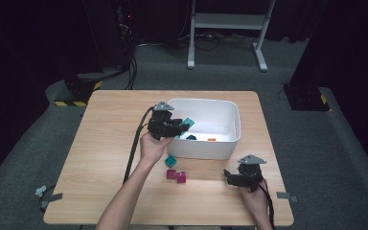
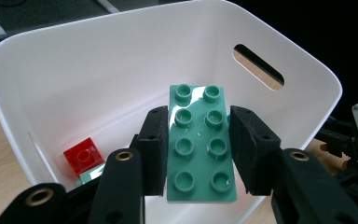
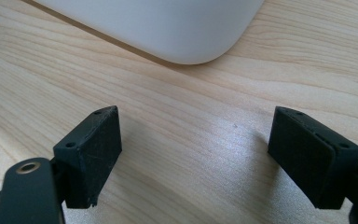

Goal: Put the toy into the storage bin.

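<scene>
A teal two-by-four brick [image 2: 199, 144] is clamped between the jaws of my left gripper [image 2: 198, 128], studs facing the camera, held above the inside of the white bin [image 2: 74, 70]. In the high view that left gripper [image 1: 181, 126] hovers over the left rim of the bin [image 1: 230, 143], with the teal brick [image 1: 188, 122] sticking out of it. My right gripper [image 1: 227, 176] rests low over the table at the front right, and its jaws [image 3: 196, 149] stand wide apart with bare wood between them.
A red brick [image 2: 83, 155] lies on the bin floor with a pale teal piece beside it. On the table in front of the bin sit a small teal brick [image 1: 171, 161] and two magenta bricks [image 1: 176, 176]. The bin's rounded corner [image 3: 168, 28] is just ahead of the right gripper.
</scene>
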`<state>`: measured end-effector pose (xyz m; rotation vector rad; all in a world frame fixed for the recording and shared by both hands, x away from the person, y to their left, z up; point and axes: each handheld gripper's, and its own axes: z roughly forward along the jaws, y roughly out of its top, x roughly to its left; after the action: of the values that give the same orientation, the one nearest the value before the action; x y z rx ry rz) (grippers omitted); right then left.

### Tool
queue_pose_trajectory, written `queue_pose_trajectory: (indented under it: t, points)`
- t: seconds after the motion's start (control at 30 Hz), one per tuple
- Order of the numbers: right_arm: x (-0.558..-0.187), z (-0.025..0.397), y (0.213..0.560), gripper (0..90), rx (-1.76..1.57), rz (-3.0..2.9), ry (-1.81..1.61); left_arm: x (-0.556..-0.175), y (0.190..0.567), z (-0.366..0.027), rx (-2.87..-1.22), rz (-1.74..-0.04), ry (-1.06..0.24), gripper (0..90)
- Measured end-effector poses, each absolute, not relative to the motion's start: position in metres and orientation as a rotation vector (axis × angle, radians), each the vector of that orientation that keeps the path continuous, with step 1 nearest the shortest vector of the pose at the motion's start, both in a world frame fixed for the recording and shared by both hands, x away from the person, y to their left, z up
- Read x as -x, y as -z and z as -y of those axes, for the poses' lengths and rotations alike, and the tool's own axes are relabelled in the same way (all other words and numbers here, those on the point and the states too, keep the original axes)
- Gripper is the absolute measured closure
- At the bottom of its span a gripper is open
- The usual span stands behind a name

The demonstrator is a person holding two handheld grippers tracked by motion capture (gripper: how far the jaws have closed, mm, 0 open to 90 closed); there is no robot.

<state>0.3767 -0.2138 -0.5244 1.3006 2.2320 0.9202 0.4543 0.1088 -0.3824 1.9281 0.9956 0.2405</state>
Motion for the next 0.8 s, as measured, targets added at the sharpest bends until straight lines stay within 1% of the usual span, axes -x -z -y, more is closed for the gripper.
queue_pose_trajectory:
  t: [0.1, 0.17, 0.27, 0.57, 0.8]
  points:
    - [-0.377, 0.214, 0.524, 17.0, -1.301, -2.232, -0.92, -0.456, 0.383, -0.11, -1.931, -1.012, -0.244, 57.7]
    - [-0.377, 0.214, 0.524, 17.0, -1.301, -2.232, -0.92, -0.454, 0.383, -0.11, -1.921, -1.01, -0.255, 52.3]
    - [-0.377, 0.214, 0.524, 17.1, -1.3, -2.232, -0.92, -0.451, 0.384, -0.114, -1.911, -1.01, -0.275, 48.7]
    - [-0.377, 0.214, 0.524, 17.0, -1.297, -2.234, -0.919, -0.44, 0.378, -0.12, -1.889, -0.997, -0.307, 44.2]
    - [-0.377, 0.214, 0.524, 17.0, -1.297, -2.233, -0.92, -0.423, 0.375, -0.132, -1.86, -0.998, -0.339, 42.8]
